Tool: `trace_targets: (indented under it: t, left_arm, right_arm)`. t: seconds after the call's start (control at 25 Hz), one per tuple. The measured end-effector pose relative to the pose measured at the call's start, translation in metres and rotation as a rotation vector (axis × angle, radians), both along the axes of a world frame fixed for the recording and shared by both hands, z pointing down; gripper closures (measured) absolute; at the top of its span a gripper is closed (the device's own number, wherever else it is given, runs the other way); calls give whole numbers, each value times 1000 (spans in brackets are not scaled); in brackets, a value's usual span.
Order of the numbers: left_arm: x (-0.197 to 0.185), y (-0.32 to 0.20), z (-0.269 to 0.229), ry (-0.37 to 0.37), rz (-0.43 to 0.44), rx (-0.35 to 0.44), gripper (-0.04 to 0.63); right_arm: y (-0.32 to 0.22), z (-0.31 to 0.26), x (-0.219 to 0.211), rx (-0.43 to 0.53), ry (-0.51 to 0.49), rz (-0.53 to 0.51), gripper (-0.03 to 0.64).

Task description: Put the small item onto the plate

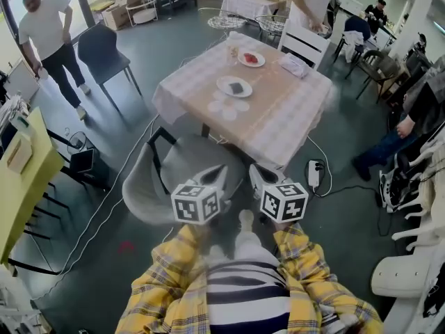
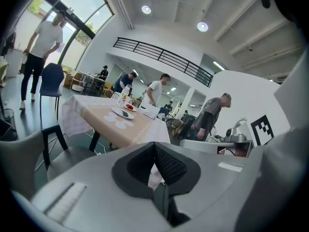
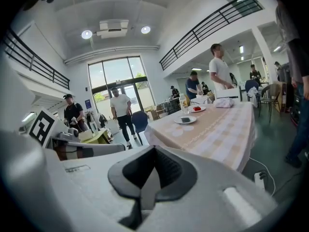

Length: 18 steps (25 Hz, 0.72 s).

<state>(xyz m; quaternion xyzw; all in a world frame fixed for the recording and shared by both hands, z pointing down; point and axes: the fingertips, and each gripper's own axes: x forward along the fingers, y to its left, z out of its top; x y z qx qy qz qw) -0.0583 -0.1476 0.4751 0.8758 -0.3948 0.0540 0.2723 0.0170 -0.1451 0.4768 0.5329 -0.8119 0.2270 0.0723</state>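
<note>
The table [image 1: 278, 117] has a checked cloth on it. A white plate [image 1: 222, 85] sits near the middle of the table, a bit toward the left edge. A small dark item [image 1: 237, 88] lies on that plate. Some pale round spots [image 1: 229, 107] show on the cloth just beside the plate, on the near side. A second plate [image 1: 241, 58] sits close to the far edge, and a red thing [image 1: 251, 58] lies on it. A white bundle [image 1: 294, 65] lies near the far right corner. The person wears yellow checked sleeves [image 1: 163, 277] and holds both grippers side by side, well short of the table's near edge. The left gripper [image 1: 220, 170] is above a grey chair [image 1: 149, 186] that stands at the near edge. Its jaws are pressed together with nothing in them. The right gripper [image 1: 254, 172] is just beside it. Its jaws are pressed together too, and they hold nothing. Both grippers point toward the table and touch none of the things on it. Another person [image 1: 52, 40] walks on the floor far off to the left, next to a dark blue chair [image 1: 103, 51].
</note>
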Motion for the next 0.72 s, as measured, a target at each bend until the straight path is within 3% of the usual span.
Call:
trace_targets:
  t: [0.72]
  left_arm:
    - [-2, 14, 3, 21, 1, -16, 592]
  right_arm:
    - [16, 3, -11, -5, -6, 6, 618]
